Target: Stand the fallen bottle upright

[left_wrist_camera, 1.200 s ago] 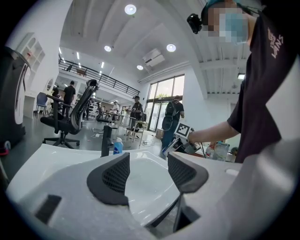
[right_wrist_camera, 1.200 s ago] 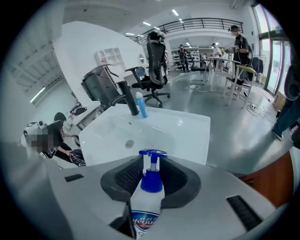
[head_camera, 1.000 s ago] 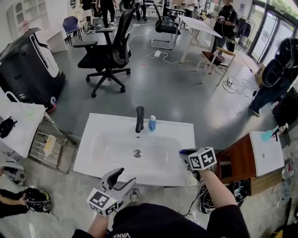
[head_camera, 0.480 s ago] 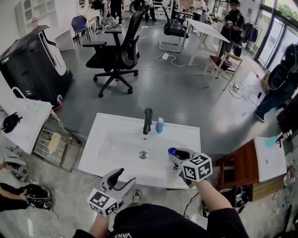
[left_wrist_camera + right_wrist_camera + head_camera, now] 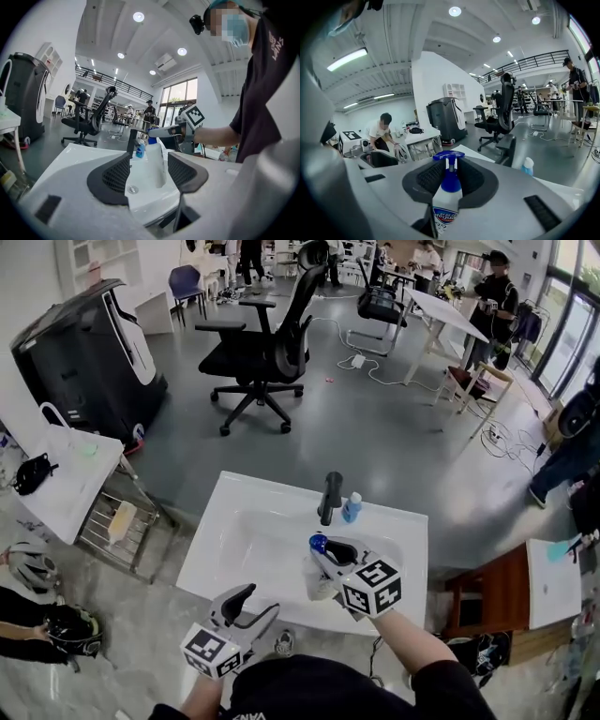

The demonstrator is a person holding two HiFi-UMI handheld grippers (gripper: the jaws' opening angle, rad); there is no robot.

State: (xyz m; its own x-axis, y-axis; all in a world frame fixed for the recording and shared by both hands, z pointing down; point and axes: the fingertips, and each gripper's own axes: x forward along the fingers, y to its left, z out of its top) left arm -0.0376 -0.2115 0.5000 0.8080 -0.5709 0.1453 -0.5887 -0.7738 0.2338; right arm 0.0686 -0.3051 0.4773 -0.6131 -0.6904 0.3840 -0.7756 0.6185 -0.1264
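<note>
Your right gripper (image 5: 323, 550) pinches the pump bottle (image 5: 317, 579) by its neck, apparently upright over the sink (image 5: 234, 549); your left gripper (image 5: 255, 602), jaws spread and empty, hovers at the sink's near edge.

Head view: the white plastic pump bottle with blue pump head (image 5: 318, 543) sits mostly behind the right gripper (image 5: 330, 551) and its marker cube. Only the pump and a sliver of body show, and the white ceramic sink (image 5: 239, 531) has its drain covered too. Right gripper view: the bottle's lower half runs off the bottom edge, label print cut and unreadable. Small blue bottle (image 5: 352, 508) by the black faucet (image 5: 330, 497): label too small to read.
</note>
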